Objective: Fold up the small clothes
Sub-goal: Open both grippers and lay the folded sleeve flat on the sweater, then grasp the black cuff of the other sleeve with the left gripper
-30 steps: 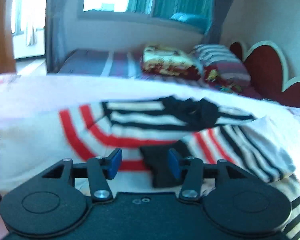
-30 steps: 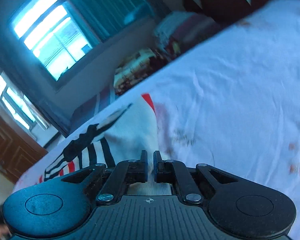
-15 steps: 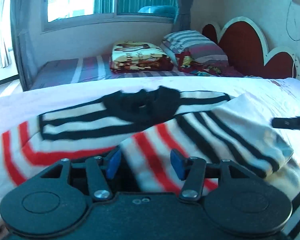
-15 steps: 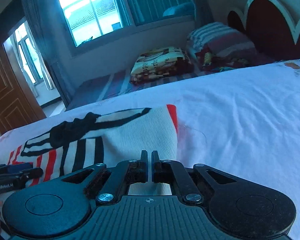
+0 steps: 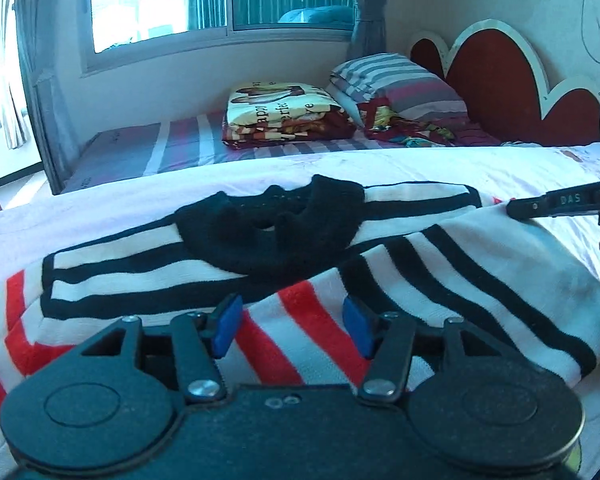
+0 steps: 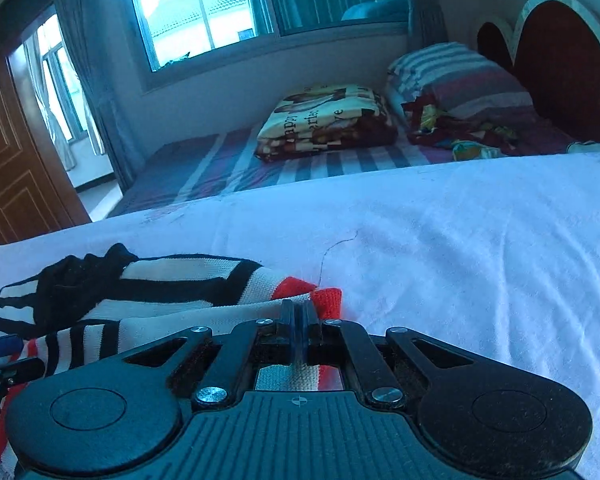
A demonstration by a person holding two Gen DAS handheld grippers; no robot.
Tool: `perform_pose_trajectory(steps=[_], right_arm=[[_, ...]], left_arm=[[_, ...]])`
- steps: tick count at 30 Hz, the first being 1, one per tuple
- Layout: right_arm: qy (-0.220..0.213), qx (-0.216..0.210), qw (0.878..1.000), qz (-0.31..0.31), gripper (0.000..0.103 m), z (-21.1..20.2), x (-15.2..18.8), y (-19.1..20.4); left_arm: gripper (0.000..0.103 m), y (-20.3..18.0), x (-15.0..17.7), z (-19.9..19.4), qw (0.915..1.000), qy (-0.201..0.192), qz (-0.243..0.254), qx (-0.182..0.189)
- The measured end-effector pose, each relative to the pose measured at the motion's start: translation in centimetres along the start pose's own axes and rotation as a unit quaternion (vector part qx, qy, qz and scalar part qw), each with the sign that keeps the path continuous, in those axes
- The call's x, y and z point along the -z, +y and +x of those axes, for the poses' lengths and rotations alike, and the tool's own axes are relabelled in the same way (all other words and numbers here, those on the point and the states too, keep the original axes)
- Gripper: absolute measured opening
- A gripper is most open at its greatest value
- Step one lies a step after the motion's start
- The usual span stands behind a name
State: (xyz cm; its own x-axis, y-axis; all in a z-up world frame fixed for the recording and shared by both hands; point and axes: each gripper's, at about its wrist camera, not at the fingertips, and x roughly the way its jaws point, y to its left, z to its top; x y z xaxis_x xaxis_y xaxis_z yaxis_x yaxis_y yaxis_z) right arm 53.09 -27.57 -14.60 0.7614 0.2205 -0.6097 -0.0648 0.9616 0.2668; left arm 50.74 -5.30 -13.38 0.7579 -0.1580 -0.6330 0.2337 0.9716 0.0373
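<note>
A small white knit sweater with black and red stripes and a black collar lies partly folded on the white bed sheet. My left gripper is open and empty, low over the red-striped part. My right gripper is shut on the sweater's edge at its right side; it shows at the right edge of the left wrist view. The left gripper shows at the left edge of the right wrist view.
A second bed with a striped sheet stands behind, bearing a folded blanket and a striped pillow. A red heart-shaped headboard is at the right. A window and a wooden door are beyond.
The right gripper has carried the sweater's edge down to the sheet, laying the sleeve side over the body. The left gripper stayed open and drew back over the red stripes.
</note>
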Motion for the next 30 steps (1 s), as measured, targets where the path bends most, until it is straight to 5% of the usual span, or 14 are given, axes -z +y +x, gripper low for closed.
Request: perform_pose_trajectory(steps=[7, 10, 18, 23, 27, 30], right_arm=[[-0.014, -0.043, 0.998, -0.031, 0.001, -6.9, 2.1, 1.7], [0.0, -0.059, 0.998, -0.035, 0.001, -9.5, 4.6, 2.2], [0.004, -0.039, 0.999, -0.016, 0.001, -11.6, 7.1, 3.2], [0.042, -0.023, 0.998, -0.043, 0.001, -11.2, 8.1, 5.0], [0.015, -0.011, 1.0, -0.004, 0.001, -13.2, 8.0, 6.3], [0.009, 0.001, 1.0, 0.013, 0.001, -14.1, 8.0, 7.6]], left_arm=[[0.062, -2.6, 1.0, -5.1, 0.9994, -0.025, 0.009, -0.022], [0.062, -3.3, 3.0, -5.8, 0.9993, -0.005, 0.011, -0.036], [0.068, -2.2, 3.2, -6.6, 0.9988, -0.005, -0.004, -0.048], [0.076, 0.3, 4.5, -6.0, 0.9987, 0.009, -0.042, -0.027], [0.071, 2.7, 4.7, -8.4, 0.9976, 0.0, -0.067, -0.016], [0.071, 7.4, 6.6, -11.5, 0.9912, -0.003, -0.13, -0.027]])
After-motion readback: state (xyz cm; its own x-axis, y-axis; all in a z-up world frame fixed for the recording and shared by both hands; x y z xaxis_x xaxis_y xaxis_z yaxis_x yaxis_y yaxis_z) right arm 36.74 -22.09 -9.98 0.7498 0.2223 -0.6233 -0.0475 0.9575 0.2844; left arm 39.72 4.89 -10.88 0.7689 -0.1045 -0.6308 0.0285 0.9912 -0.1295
